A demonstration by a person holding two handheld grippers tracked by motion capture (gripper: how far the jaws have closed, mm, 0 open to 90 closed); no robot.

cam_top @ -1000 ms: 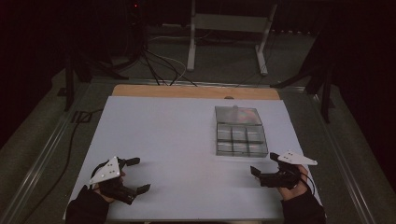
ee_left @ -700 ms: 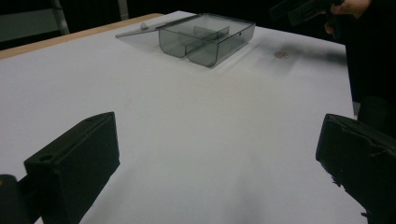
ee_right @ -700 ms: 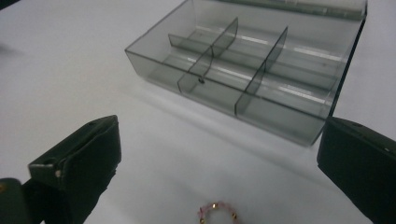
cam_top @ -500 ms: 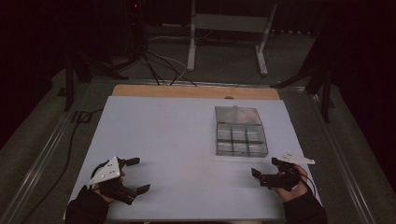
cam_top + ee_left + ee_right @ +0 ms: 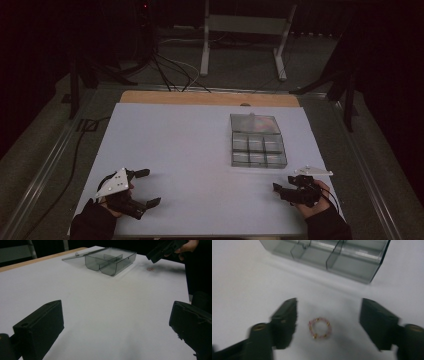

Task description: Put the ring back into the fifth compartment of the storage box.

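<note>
My right gripper [image 5: 328, 315] hangs wide open around a pink bead ring [image 5: 320, 328], near the clear box [image 5: 257, 145]. My left gripper [image 5: 145, 187] gapes empty at the near left.

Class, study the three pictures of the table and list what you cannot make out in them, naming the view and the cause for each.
1. Small pink beaded ring with gold beads: right gripper view, blurred; bead count unreadable.
2. Smoky clear plastic compartment box: high view, too small and dim to tell the contents.
3. That box's far compartments: right gripper view, cut off by the top edge.
4. Right gripper: high view, too dark to tell the jaw gap.
</note>
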